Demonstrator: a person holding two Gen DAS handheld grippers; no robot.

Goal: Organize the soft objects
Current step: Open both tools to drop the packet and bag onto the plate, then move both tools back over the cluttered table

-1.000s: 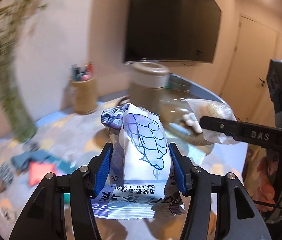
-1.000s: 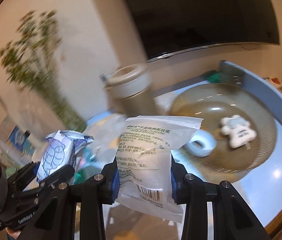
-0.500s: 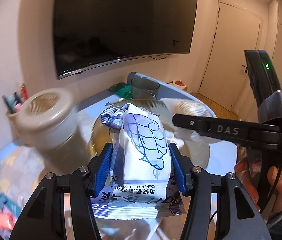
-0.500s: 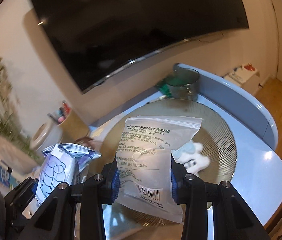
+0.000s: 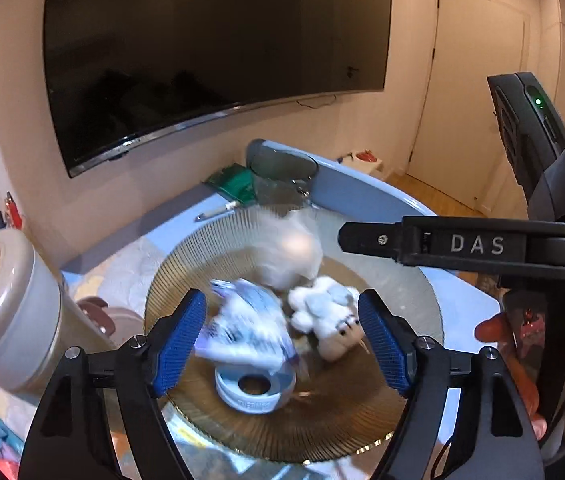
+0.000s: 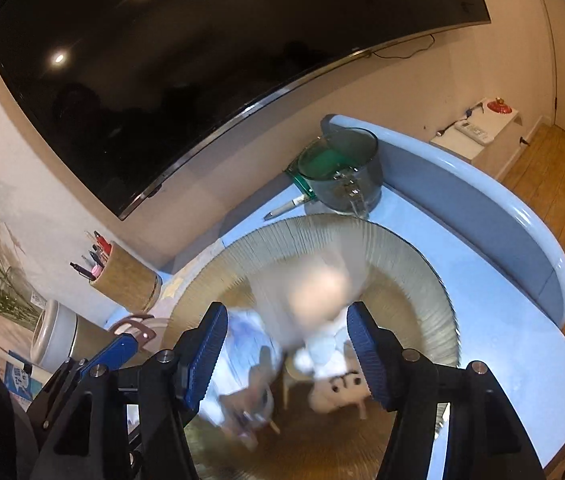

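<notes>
Now both grippers were spread wide with nothing between their blue pads. The left gripper [image 5: 282, 340] hovered above the ribbed glass plate [image 5: 398, 412], and the blue-and-white wipes packet [image 5: 248, 328] lay blurred just ahead of and below its left finger, in the plate, overlapping the pale tape roll [image 5: 256, 390] that sat nearest the camera. Just right of the packet, between the fingers' line of sight, lay the white plush toy [image 5: 328, 320], touching or almost touching the packet; the blur made it hard to tell which. Beyond the plush, further from the gripper, the clear sponge bag [image 5: 288, 250] appeared as a soft white smear over the far part of the plate; whether it rested on the plate could not be told.

From the right wrist, the right gripper [image 6: 286, 352] also stood above the plate [image 6: 414, 264], with the sponge bag [image 6: 314, 296] blurred straight ahead between its fingers, the wipes packet [image 6: 242, 364] beside its left finger and the plush toy [image 6: 338, 388] near its right finger.

To the left of both grippers stood a lidded jar [image 5: 6, 304] and a pen holder [image 6: 126, 276]; a glass jug [image 6: 342, 168] stood beyond the plate.
</notes>
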